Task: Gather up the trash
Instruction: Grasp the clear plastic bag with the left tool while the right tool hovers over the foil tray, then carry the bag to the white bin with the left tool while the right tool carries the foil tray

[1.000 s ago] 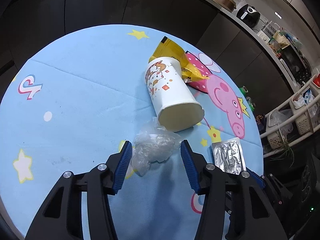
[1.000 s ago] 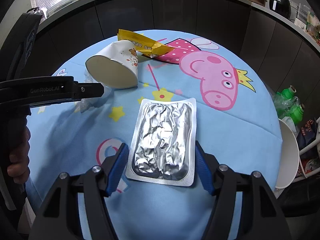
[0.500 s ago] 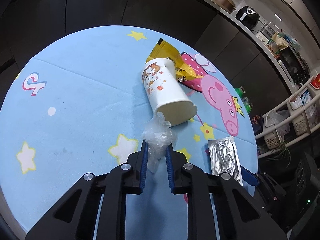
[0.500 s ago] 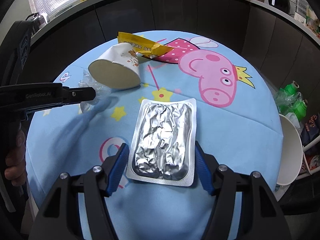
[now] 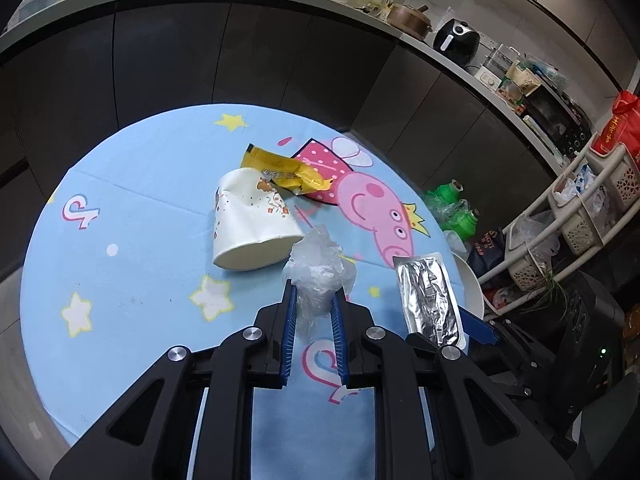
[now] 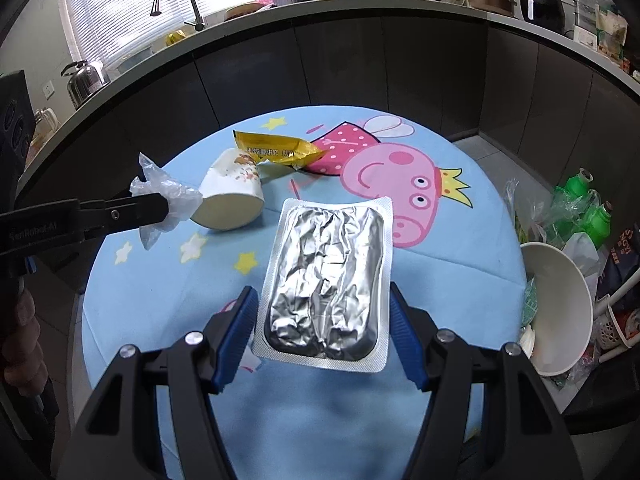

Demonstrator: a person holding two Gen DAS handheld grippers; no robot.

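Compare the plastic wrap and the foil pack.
The plastic wrap is clear and crumpled; the foil pack is silver, flat and rectangular. The wrap is pinched in the left gripper, sticking out past the tips; the pack lies between the right gripper's spread fingers. Both are off the table.

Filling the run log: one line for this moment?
left gripper: shut on plastic wrap, lifted | right gripper: holds foil pack | cup, yellow wrapper: on table
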